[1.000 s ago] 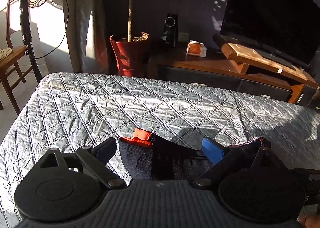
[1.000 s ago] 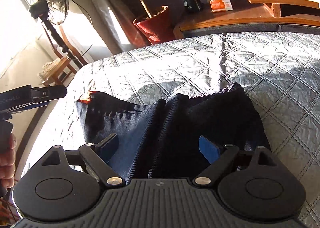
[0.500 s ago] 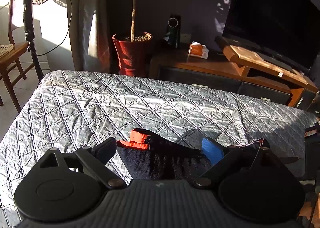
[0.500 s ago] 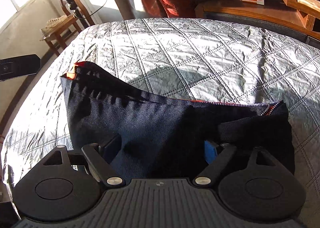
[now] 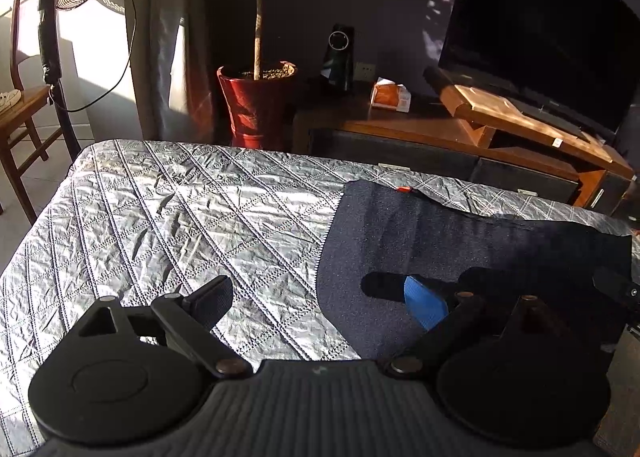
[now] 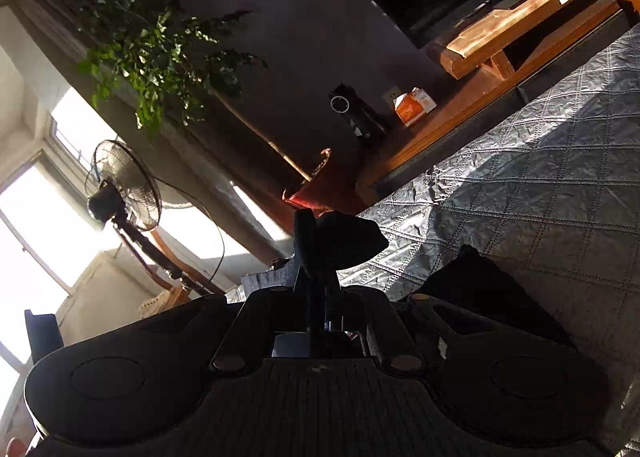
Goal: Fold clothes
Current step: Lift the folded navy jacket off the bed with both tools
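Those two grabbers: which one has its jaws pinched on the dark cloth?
The right gripper: its jaws are pressed together on a fold of the dark garment. The left gripper has jaws spread wide, gripping nothing.

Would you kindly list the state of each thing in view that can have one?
left gripper: jaws wide open, holding nothing
right gripper: jaws shut on a fold of dark cloth
dark garment: spread flat on the quilt, one corner pinched
quilt: wrinkled, covering the bed
television: screen dark
fan: upright; running or not, cannot tell
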`<state>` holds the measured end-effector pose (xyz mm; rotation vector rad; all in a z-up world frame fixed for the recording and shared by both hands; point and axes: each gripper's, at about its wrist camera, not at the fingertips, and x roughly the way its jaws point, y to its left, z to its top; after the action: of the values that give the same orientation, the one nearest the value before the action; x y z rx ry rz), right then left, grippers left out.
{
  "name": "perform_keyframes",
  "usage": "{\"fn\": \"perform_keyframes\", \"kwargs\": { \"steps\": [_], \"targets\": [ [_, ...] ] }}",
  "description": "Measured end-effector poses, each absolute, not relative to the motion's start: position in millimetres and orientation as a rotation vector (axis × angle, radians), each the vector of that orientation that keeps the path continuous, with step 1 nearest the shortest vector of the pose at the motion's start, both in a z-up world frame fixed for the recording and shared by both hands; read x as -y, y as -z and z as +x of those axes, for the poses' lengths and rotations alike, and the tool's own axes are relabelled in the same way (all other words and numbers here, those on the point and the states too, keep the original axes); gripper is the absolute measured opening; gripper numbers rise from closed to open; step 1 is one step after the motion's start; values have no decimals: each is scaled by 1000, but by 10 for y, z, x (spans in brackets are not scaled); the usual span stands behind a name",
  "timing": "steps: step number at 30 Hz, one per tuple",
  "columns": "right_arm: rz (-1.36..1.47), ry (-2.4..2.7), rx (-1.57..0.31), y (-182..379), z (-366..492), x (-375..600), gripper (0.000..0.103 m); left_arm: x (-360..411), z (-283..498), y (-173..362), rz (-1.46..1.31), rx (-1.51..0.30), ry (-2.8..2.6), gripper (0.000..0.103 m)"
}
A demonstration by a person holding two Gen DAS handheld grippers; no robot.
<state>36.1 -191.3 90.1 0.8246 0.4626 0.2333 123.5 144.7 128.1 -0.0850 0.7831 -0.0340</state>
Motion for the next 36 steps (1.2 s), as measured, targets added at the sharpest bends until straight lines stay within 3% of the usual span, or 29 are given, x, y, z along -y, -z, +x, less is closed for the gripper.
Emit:
{"fn": "perform_keyframes", "kwargs": {
  "steps": [3, 9, 10, 12, 14, 19, 23, 25, 29, 31, 33, 36],
  "targets": [
    [924, -17, -425, -635, -212, 2088, 7, -1335, 1226, -1255, -58, -792, 57, 91],
    [983, 84, -648, 16, -524, 1920, 10, -1036, 1164, -1157, 14, -814, 120, 91],
    [936, 72, -666, -7, -528, 1887, 12, -989, 1153, -1136, 27, -819, 131, 91],
    [789, 63, -688, -130, -558, 1816, 31, -904, 1141, -1094, 51, -831, 150, 91],
    [676, 107, -635, -301, -616, 1877, 38, -844, 1132, -1065, 67, -839, 165, 91],
    [423, 85, -522, -643, -520, 1921, 39, -707, 1088, -995, 102, -853, 195, 91],
    [301, -77, -612, -572, -293, 1752, 41, -564, 1026, -905, 148, -873, 231, 91],
    [253, -130, -757, -392, -135, 1700, 58, -498, 997, -861, 171, -884, 251, 91],
    [28, -63, -791, -344, -90, 1679, 61, -384, 947, -756, 220, -910, 278, 91],
    [121, -72, -780, -396, -23, 1880, 69, -329, 921, -731, 237, -913, 296, 91],
    [247, -97, -773, -441, 75, 2116, 84, -273, 894, -715, 250, -914, 316, 91],
    [404, -171, -828, -435, 311, 2395, 85, -181, 854, -631, 284, -937, 340, 91]
  ]
}}
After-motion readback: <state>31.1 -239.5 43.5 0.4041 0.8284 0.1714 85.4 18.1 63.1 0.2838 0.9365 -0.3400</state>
